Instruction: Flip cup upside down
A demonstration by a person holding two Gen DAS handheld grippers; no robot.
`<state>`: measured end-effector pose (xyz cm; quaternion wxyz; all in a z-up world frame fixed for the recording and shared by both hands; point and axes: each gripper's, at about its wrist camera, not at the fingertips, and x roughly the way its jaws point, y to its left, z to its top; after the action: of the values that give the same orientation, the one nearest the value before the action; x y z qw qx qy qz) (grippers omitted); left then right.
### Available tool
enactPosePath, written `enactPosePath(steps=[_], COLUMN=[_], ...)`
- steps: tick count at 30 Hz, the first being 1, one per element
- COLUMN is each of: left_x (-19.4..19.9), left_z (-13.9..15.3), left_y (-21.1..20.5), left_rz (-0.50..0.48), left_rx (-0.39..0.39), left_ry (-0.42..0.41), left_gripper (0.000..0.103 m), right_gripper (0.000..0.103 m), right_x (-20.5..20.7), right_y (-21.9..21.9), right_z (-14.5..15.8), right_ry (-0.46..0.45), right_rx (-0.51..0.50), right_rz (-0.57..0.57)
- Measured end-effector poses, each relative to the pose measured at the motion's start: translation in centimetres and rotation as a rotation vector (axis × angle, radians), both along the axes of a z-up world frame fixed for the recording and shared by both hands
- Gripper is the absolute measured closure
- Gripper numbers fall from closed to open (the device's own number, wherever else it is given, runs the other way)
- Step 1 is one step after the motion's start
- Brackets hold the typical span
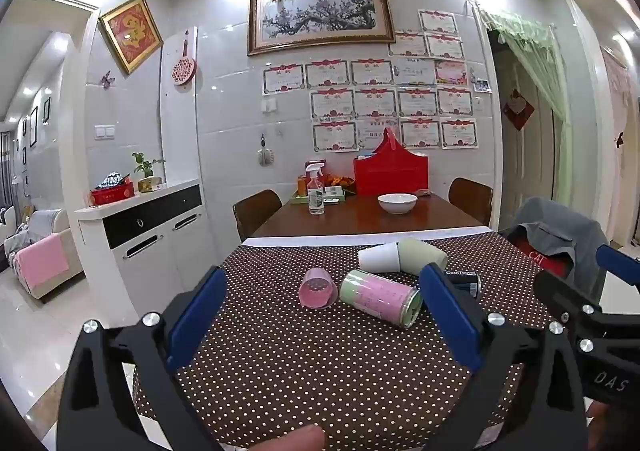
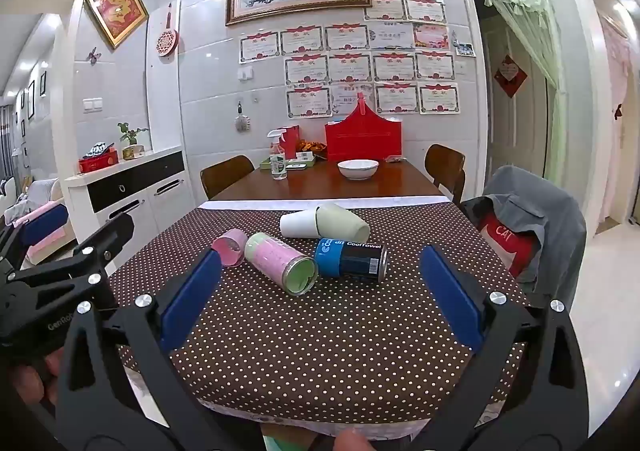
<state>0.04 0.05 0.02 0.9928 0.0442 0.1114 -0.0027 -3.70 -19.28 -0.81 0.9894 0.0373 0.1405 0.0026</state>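
Note:
Several cups and cans lie on their sides on the polka-dot tablecloth [image 1: 320,363]. A pink cup [image 1: 317,288] lies with its mouth toward me; it also shows in the right wrist view [image 2: 230,247]. Behind lie a white cup [image 1: 380,257] and a pale green cup [image 1: 424,256]. My left gripper [image 1: 322,315] is open and empty, held above the cloth just short of the pink cup. My right gripper [image 2: 320,291] is open and empty, short of the cans. The white cup [image 2: 298,225] and green cup [image 2: 342,225] lie beyond.
A pink-and-green can [image 1: 380,298] [image 2: 282,263] and a blue CoolTowel can [image 2: 352,257] lie beside the cups. Farther back on the wooden table stand a white bowl [image 1: 397,203], a spray bottle [image 1: 315,191] and a red box [image 1: 390,171]. A chair with a grey jacket [image 2: 528,223] stands right.

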Motion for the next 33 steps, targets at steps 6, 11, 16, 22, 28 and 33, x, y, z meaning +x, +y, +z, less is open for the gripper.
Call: enactPosePath(steps=[6,11,16,22,28,33], left_x=[-0.2,0.1,0.0,-0.3,-0.4,-0.8], left_z=[0.2,-0.7,-1.2,-1.1,-1.0,-1.0], left_y=[-0.1,-0.9,-0.2,0.1,-0.8,-0.8], left_rz=[-0.020,-0.012,0.022,-0.001,0.009,-0.006], left_rx=[-0.006,-0.004,-0.029,-0.028,0.033,0.019], left_ry=[-0.006,0.014,-0.015,-0.022,-0.031,-0.040], left_gripper=[0.007,0.007,0.007,0.008,0.007,0.007], right_gripper=[0.006,0.006,0.006,0.006,0.006,0.006], right_x=[-0.1,-0.4,-0.3,-0.1,-0.1,0.3], right_y=[-0.2,-0.3,0.0,-1.2,-1.1,-1.2], right_z=[0.0,0.5,0.6,-0.3,-0.2,-0.3], right_ry=[-0.010,-0.011,-0.006,-0.030,-0.076,-0.053], right_rx=[0.004,0.008,0.008,-0.002,-0.018,-0.017], right_rz=[-0.011,-0.038,-0.064,-0.080,-0.058,-0.066])
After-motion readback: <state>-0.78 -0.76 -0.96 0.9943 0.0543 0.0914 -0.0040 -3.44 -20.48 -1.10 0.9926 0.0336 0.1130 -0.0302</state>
